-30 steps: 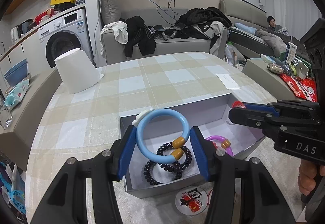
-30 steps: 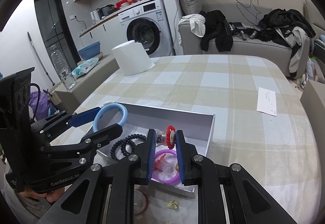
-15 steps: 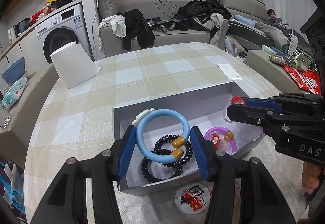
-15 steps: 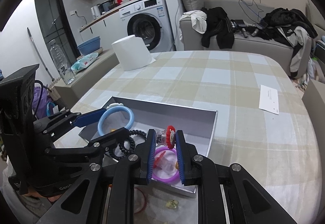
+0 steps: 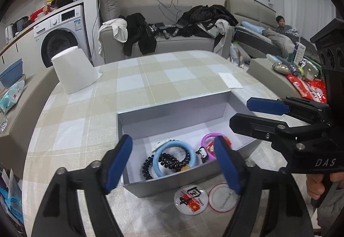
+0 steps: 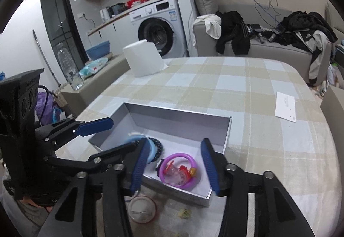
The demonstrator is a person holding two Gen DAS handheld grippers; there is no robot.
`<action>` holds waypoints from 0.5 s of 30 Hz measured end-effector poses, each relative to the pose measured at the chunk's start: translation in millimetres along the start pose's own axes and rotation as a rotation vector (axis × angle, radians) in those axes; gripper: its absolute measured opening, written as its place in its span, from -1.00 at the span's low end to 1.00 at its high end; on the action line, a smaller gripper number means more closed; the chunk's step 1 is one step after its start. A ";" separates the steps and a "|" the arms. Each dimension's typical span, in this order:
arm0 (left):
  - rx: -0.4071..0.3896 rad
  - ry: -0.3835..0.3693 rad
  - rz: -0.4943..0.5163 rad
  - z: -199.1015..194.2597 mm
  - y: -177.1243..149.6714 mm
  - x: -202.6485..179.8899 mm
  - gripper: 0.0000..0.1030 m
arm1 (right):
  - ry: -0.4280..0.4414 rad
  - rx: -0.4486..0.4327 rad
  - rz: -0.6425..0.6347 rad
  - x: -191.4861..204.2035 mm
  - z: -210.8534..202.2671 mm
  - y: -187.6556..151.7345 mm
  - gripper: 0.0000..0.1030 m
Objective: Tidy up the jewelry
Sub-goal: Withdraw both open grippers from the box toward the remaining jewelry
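So you're dropping both pieces at once here: half a second back your left tongs (image 5: 172,164) were clamped on the light blue bracelet (image 5: 174,160) and your right tongs (image 6: 174,164) were pinching that little red charm, and now both pairs are spread wide and holding nothing. The blue bracelet is lying flat inside the grey box (image 5: 172,106), on top of the black beaded bracelet (image 5: 165,165), close to the near wall. The red charm (image 6: 179,173) is sitting inside the purple bracelet (image 6: 179,170) at the near right end of the box, though it's blurry, so it may be settling right now. That means two more pieces are going in the box. What's left, I'd guess, are the bits on the checked table (image 5: 150,78) just in front of the box: the printed round badge (image 5: 190,198), the clear one (image 5: 223,197) beside it, and a tiny gold thing (image 6: 184,213) I can't make out. Neither pair of tongs is touching anything.
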State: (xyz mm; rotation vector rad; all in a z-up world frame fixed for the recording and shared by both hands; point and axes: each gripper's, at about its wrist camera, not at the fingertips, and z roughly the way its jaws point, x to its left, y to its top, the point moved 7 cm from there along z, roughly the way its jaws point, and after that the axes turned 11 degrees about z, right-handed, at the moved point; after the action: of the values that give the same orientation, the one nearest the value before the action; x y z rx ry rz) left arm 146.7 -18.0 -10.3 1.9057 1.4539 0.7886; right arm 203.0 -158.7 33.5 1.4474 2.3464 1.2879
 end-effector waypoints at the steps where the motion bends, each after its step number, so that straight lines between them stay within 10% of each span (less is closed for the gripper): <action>1: -0.008 -0.008 -0.004 -3.4 0.7 -0.9 0.67 | 0.003 -0.013 0.001 -0.3 -5.4 1.3 0.29; 5: -0.030 -0.027 -0.012 -11.1 -0.3 -1.5 0.98 | 0.014 -0.050 0.009 -4.2 -22.2 3.1 1.00; 15: 0.034 -0.051 -0.033 -16.0 -38.9 -8.9 0.98 | -0.093 0.042 0.041 -36.4 -35.4 -44.4 1.00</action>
State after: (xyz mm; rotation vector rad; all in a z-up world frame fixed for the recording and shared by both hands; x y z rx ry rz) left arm 108.8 -16.5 -30.7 1.9086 1.4727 0.6987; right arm 175.3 -216.7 13.2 1.5404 2.3089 1.1611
